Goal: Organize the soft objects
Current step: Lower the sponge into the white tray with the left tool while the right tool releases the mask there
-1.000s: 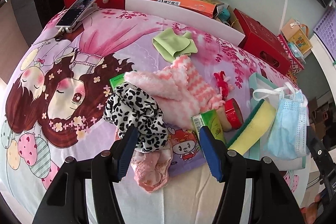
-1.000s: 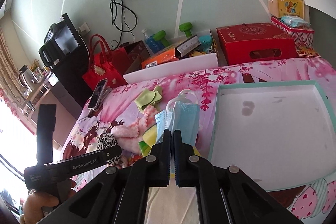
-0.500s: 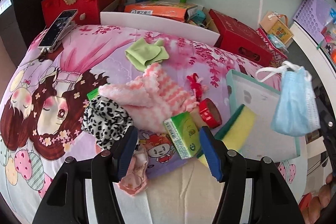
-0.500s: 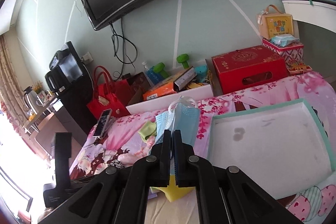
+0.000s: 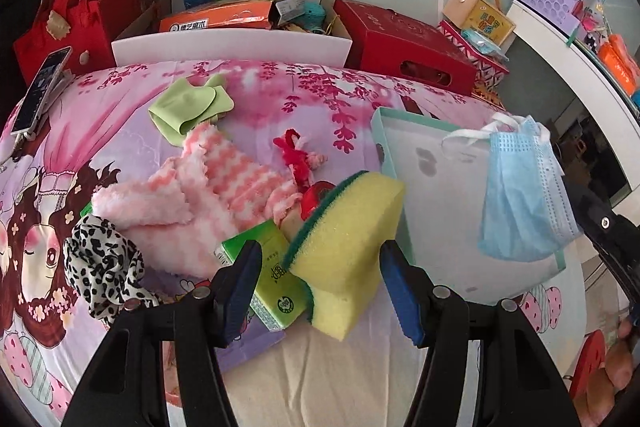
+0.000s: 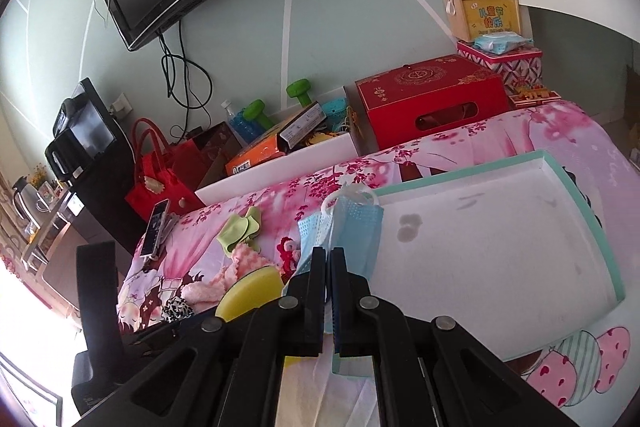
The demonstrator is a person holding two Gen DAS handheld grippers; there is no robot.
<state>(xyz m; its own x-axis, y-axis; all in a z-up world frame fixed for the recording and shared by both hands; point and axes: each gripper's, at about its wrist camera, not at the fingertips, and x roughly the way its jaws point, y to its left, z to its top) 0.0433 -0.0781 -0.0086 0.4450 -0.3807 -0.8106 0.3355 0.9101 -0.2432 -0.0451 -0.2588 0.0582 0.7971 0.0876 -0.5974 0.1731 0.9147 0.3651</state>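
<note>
My left gripper (image 5: 320, 263) stands open low over the bed, with a yellow sponge with a green scrub side (image 5: 348, 227) between its blue pads. The sponge sits close against the right pad and clear of the left one. A blue face mask (image 5: 520, 195) hangs by its fold from my right gripper (image 6: 328, 267), which is shut on the mask (image 6: 348, 231) over the near-left part of the white tray with a teal rim (image 6: 500, 227). On the bedspread lie a pink fluffy cloth (image 5: 200, 187), a leopard-print cloth (image 5: 100, 259), a green cloth (image 5: 188, 107) and a red yarn doll (image 5: 296, 155).
A green carton (image 5: 276, 275) and a red tape roll (image 5: 316, 195) lie beside the sponge. A phone (image 5: 36, 95) rests at the bed's far left. Behind the bed stand a white board (image 5: 228, 45), a red box (image 5: 404, 43) and a red bag (image 5: 68, 15).
My left gripper has slid right, from over the leopard cloth to around the sponge, staying open. My right gripper has carried the mask right, over the tray.
</note>
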